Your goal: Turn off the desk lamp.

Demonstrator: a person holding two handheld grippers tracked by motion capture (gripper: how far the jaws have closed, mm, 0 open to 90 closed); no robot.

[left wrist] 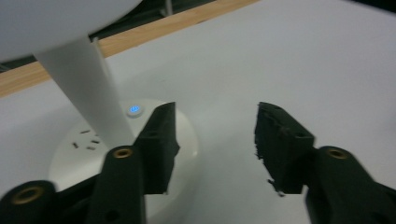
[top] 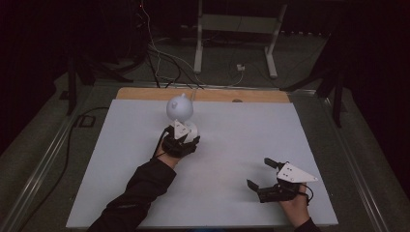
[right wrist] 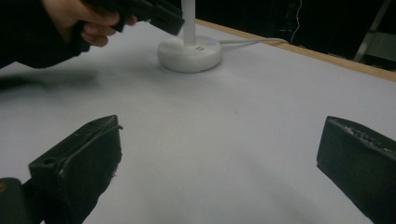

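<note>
A white desk lamp stands on the table at the back centre, with a round head [top: 180, 107], a slanted stem [left wrist: 88, 88] and a round base [left wrist: 70, 149] [right wrist: 189, 53]. A small blue light [left wrist: 134, 109] glows on the base. My left gripper [top: 183, 136] [left wrist: 215, 126] is open right at the base, its left jaw over the base's rim and nothing between the jaws. My right gripper [top: 259, 173] [right wrist: 219, 135] is wide open low over the bare table at the front right, holding nothing.
The white table top [top: 241, 130] has a wooden strip [top: 203, 94] along its far edge. The lamp's white cable [right wrist: 252, 42] runs from the base toward that edge. Beyond the table are a stand [top: 237, 29] and floor cables [top: 159, 53].
</note>
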